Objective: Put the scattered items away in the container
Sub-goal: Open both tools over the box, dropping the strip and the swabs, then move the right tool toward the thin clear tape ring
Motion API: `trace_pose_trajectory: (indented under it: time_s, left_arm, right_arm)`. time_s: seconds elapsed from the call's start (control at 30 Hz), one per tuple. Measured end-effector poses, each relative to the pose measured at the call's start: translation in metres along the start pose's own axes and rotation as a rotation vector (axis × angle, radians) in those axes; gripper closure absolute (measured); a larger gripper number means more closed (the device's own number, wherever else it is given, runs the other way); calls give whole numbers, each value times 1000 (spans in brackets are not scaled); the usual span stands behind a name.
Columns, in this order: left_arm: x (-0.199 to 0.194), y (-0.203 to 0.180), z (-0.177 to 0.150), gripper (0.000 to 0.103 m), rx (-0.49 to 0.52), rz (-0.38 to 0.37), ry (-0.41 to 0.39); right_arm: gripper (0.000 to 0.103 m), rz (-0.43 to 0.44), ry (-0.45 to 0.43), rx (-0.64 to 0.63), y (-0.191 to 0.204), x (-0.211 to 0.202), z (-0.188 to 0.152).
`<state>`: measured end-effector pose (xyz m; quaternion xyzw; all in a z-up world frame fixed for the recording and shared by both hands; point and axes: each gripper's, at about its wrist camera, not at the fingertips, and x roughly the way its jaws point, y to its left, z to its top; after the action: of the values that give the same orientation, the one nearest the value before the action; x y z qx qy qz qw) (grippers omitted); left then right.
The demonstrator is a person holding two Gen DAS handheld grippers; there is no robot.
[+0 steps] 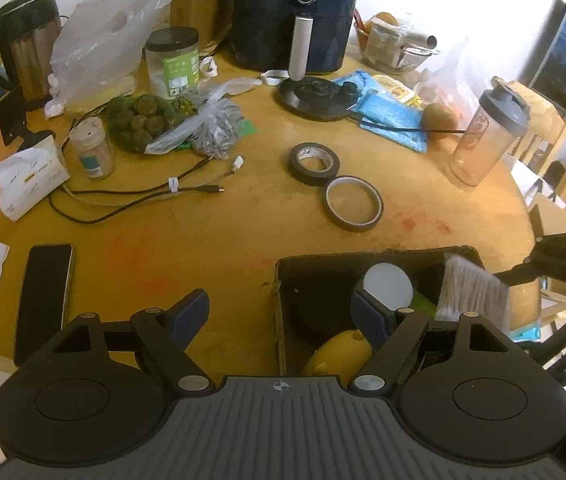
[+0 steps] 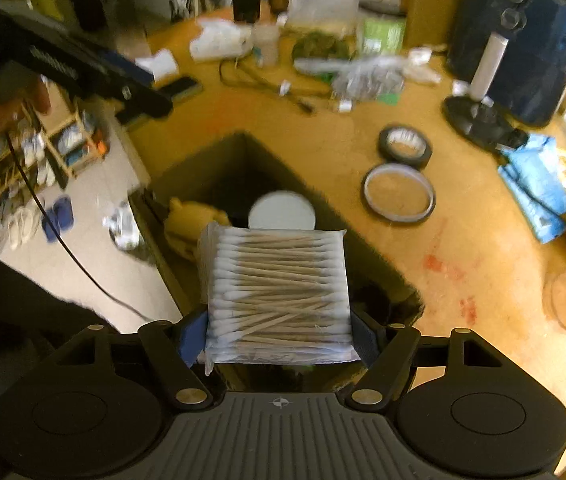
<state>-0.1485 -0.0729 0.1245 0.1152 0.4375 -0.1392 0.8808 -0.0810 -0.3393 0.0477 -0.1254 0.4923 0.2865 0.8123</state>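
Observation:
A dark open box (image 1: 379, 255) sits at the table's near edge, holding a white round lid (image 1: 387, 285) and a yellow object (image 1: 341, 352). My right gripper (image 2: 279, 338) is shut on a clear pack of cotton swabs (image 2: 279, 280), held over the box (image 2: 379, 264). From the left wrist view the pack (image 1: 471, 292) hangs at the box's right side, with the right gripper (image 1: 511, 276) behind it. My left gripper (image 1: 279, 312) is open and empty, straddling the box's left wall. A black tape roll (image 1: 313, 162) and a thin tape ring (image 1: 354, 203) lie on the table beyond the box.
A phone (image 1: 43, 300), loose cables (image 1: 143, 196), a tissue pack (image 1: 27, 178) and a spice jar (image 1: 93, 152) lie at left. An air fryer (image 1: 295, 12), kettle (image 1: 23, 44), bags and a shaker bottle (image 1: 487, 136) crowd the back. The table edge runs close beside the box.

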Motion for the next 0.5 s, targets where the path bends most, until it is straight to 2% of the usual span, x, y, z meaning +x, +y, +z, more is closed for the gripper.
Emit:
trace_pose_trajectory:
  time_s: [0.03, 0.13, 0.27, 0.33, 0.5]
  left_arm:
    - [0, 0, -1, 24, -5, 0, 2]
    - [0, 0, -2, 24, -6, 7, 5]
    - [1, -3, -1, 22, 5, 28, 12]
    - [2, -5, 0, 11, 13, 40, 7]
    - [-2, -10, 2, 3, 41, 31, -80]
  right_arm:
    - [7, -8, 7, 3, 0, 2, 0]
    - [0, -7, -4, -3, 3, 0, -2]
    - [0, -39, 2, -15, 6, 0, -3]
    - [0, -53, 2, -10, 4, -1, -4]
    - [0, -74, -12, 50, -6, -8, -4]
